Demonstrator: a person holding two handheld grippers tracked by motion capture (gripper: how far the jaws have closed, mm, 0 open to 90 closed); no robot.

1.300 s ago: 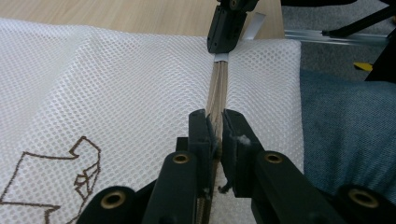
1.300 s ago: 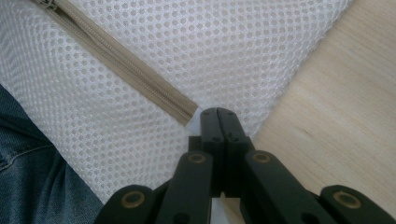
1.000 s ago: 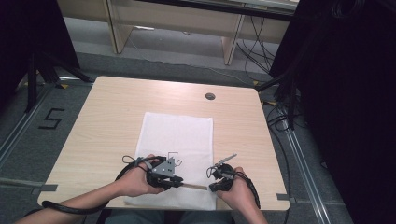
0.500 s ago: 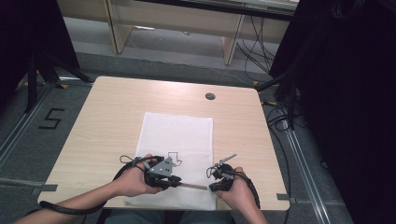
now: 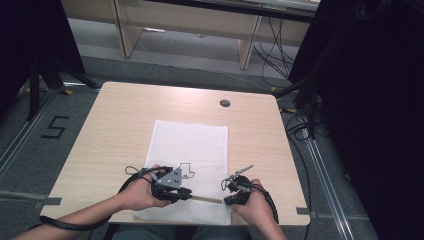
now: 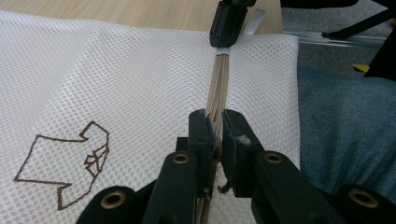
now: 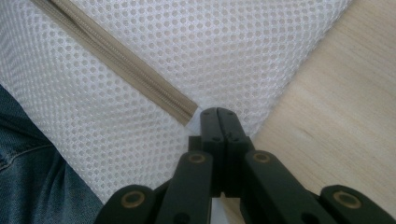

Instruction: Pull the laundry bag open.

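Lab: floor rails (image 5: 20, 145), trailing cables (image 5: 272, 45)

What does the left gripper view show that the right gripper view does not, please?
Left gripper view alone: a brown shirt outline stitched on the mesh bag, and the right claw pinching the far end of the zipper while the left claw clamps it. Right gripper view alone: the zipper's end close up at the shut right claw's tips. Both: bag, zipper, table.
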